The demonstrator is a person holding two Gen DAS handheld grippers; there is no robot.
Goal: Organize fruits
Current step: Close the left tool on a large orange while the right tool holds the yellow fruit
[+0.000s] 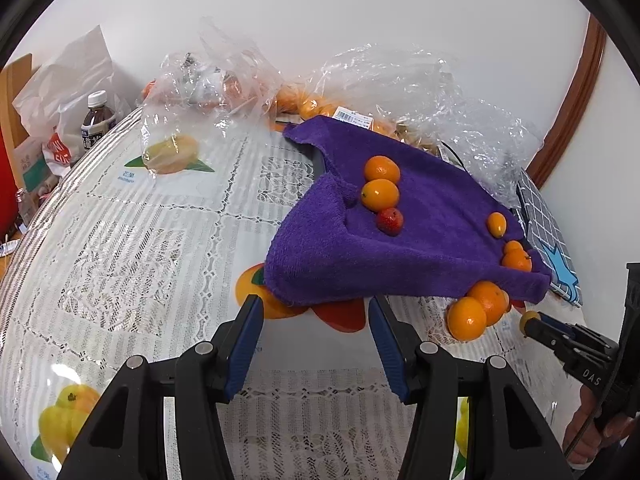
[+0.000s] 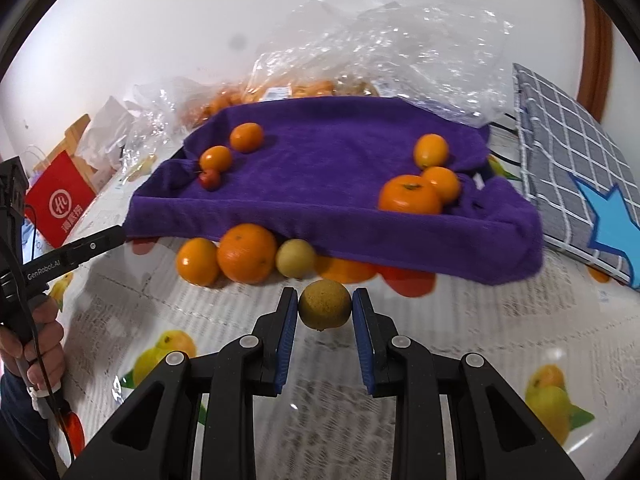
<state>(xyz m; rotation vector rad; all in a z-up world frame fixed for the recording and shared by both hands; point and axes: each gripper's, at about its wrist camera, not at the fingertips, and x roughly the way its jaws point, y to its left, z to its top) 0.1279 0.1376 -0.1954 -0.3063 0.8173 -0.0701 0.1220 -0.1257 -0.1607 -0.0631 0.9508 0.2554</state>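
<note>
Right hand-held gripper (image 2: 325,307) clamped on yellow-green fruit (image 2: 324,309), raised above tabletop (image 2: 520,320), short of purple towel (image 2: 320,184). Left hand-held gripper (image 1: 316,322) wide, holding nothing. Risk: round fruit slipping from pads (image 2: 289,320), or rolling off sloped towel.

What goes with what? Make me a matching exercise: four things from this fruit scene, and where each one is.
Things:
1. yellow-green fruit
2. small red fruit
3. large orange
4. checked cloth

Places:
A. on the table at the purple towel's front edge
B. right of the towel
C. between the right gripper's fingers
D. on the towel, beside two small oranges

Pairs: 1-C, 2-D, 3-A, 4-B
</note>
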